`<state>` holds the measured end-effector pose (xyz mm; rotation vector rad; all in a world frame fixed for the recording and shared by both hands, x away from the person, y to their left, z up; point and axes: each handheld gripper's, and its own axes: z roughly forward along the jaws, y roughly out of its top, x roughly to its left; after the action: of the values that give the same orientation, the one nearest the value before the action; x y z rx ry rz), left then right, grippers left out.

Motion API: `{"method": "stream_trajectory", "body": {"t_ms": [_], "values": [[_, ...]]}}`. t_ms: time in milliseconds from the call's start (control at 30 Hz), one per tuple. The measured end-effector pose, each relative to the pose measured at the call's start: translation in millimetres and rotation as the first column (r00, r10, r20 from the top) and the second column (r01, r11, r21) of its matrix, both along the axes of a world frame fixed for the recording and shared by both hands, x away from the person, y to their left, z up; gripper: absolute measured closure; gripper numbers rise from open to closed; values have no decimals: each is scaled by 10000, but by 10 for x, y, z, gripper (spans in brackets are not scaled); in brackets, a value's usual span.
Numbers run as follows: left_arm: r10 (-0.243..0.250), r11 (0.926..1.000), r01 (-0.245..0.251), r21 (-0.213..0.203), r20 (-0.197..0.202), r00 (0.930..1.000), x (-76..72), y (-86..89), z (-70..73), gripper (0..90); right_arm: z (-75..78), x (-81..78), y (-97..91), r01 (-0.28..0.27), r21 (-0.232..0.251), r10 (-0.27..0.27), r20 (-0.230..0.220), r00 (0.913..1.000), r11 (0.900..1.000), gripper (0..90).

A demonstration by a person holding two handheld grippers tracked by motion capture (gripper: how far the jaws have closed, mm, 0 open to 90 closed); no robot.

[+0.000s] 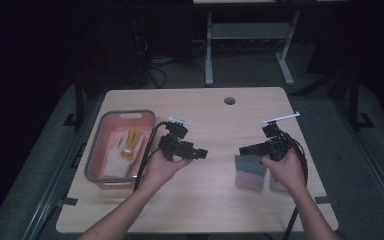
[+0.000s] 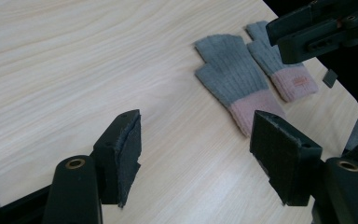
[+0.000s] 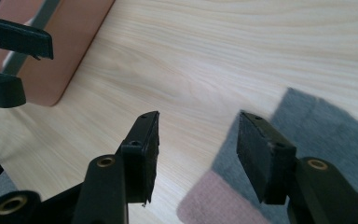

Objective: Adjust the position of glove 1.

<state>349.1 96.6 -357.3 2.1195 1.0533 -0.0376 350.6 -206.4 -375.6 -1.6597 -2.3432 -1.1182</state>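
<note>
Two grey knit gloves with pink cuffs lie side by side on the wooden table, the nearer glove (image 2: 235,84) and the farther glove (image 2: 282,63). In the high view one glove (image 1: 250,171) lies just below my right gripper (image 1: 242,150), and the other is mostly hidden under the right hand. My right gripper (image 3: 198,154) is open above that glove (image 3: 317,135), with nothing between its jaws. My left gripper (image 1: 203,153) hovers mid-table, pointing right, and is also open (image 2: 196,154) and empty. The two grippers face each other, a short gap apart.
A pink basket with a grey rim (image 1: 96,145) stands at the table's left and holds a white glove and a yellow one (image 1: 130,144). Its pink wall (image 3: 70,46) shows in the right gripper view. A round hole (image 1: 229,100) sits near the table's far edge.
</note>
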Motion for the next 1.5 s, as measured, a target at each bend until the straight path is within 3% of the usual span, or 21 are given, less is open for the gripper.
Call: {"method": "stream_trajectory", "body": {"t_ms": [267, 600, 767, 1167, 1500], "values": [[-254, 9993, 255, -261, 49, 9997, -43, -164, -63, 321, -66, -72, -142, 207, -168, -208, -88, 9997, 9996, 467], [-548, 9979, 550, -330, 70, 9985, -83, -356, -143, 299, -196, -195, -379, 518, -959, -533, -132, 9985, 9940, 464], [-805, 9958, 806, -434, 30, 9967, -121, -431, -157, 291, -244, -233, -463, 731, -996, -763, -293, 9967, 9923, 467], [-1110, 9926, 1105, -498, -68, 9938, -165, -609, -234, 284, -357, -337, -676, 1044, -1880, -1115, -275, 9934, 9766, 482], [-1307, 9907, 1299, -415, -158, 9913, -173, -718, -302, 280, -452, -373, -815, 1214, -2236, -1329, -372, 9904, 9671, 495]]}}
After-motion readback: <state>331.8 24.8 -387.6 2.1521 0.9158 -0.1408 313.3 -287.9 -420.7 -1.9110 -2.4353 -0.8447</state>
